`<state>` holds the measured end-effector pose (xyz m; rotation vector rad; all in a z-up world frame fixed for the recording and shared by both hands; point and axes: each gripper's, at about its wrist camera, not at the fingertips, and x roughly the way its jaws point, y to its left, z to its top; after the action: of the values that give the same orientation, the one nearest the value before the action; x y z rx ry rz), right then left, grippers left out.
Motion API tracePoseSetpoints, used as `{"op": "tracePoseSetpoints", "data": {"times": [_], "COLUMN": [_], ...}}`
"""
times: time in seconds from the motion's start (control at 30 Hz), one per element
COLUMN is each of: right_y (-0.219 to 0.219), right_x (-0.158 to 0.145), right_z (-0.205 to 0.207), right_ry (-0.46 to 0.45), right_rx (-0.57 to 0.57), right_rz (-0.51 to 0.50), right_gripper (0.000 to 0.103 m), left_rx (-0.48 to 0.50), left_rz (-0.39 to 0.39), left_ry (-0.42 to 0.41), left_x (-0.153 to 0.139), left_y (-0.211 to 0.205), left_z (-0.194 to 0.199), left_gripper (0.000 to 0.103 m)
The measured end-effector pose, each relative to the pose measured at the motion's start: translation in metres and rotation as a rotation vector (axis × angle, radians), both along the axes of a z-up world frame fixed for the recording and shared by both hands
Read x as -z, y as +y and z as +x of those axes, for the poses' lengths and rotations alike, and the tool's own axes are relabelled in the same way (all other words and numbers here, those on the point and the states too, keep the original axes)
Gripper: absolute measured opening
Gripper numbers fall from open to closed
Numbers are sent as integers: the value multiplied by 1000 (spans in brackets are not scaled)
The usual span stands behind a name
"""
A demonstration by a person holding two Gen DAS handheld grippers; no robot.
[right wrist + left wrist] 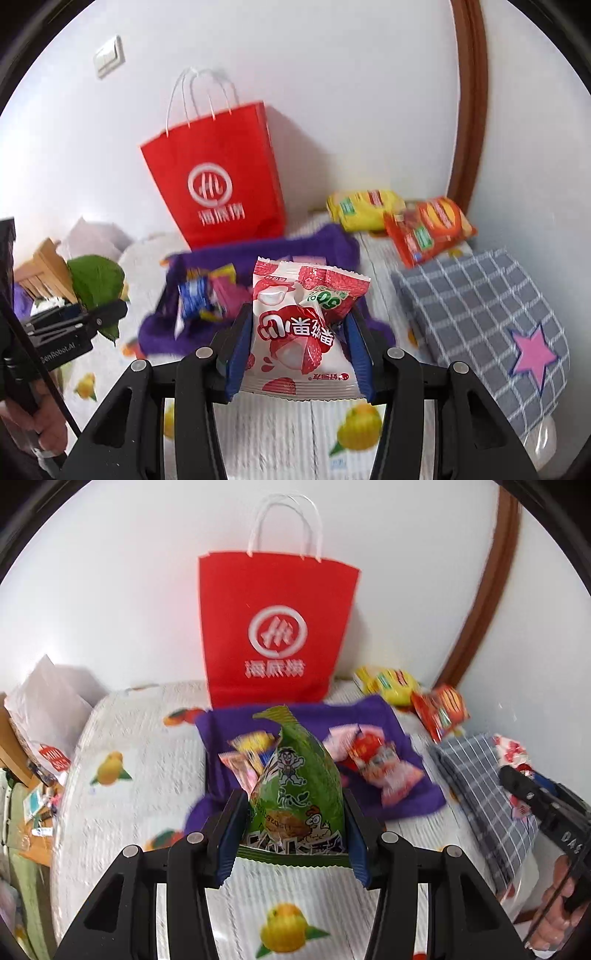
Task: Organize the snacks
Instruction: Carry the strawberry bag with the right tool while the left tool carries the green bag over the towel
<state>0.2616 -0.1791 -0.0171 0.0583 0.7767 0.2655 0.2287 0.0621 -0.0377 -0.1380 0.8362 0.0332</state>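
Observation:
My left gripper (293,805) is shut on a green snack packet (299,786) with a cartoon boy and chicken, held above the table in front of a purple cloth (402,734). My right gripper (297,328) is shut on a red and white lychee sweet packet (299,325), also above the table. Several small snack packets lie on the purple cloth (258,251), among them a red and white one (384,768) and a blue one (194,297). A red paper bag (275,627) stands upright against the wall behind the cloth; it also shows in the right wrist view (218,177).
A yellow packet (364,206) and an orange-red packet (428,225) lie at the back right by a brown frame (471,103). A grey checked box with a pink star (491,314) sits on the right. The table cover (140,775) is white with orange fruit prints. Clutter lies off the left edge (33,794).

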Motion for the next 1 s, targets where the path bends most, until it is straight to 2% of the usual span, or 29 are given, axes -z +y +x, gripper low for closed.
{"op": "tracePoseSetpoints", "data": {"times": [0.17, 0.3, 0.63, 0.9, 1.0], "right_y": [11, 17, 31, 47, 49], "right_x": [-18, -16, 8, 32, 48], "right_z": [34, 57, 121, 148, 159], "right_ry": [-19, -3, 86, 128, 187], "right_rx": [-8, -14, -38, -105, -105], "right_rz": [0, 28, 73, 71, 61], "right_gripper": [49, 49, 49, 49, 49], "left_rx": [-32, -43, -68, -95, -118], "left_rz": [-1, -9, -54, -86, -97], "left_ry": [-23, -29, -16, 22, 27], "left_x": [-12, -12, 7, 24, 27], "left_y": [10, 12, 22, 45, 54], "left_z": [27, 48, 93, 103, 105], "left_gripper": [47, 47, 47, 47, 47]}}
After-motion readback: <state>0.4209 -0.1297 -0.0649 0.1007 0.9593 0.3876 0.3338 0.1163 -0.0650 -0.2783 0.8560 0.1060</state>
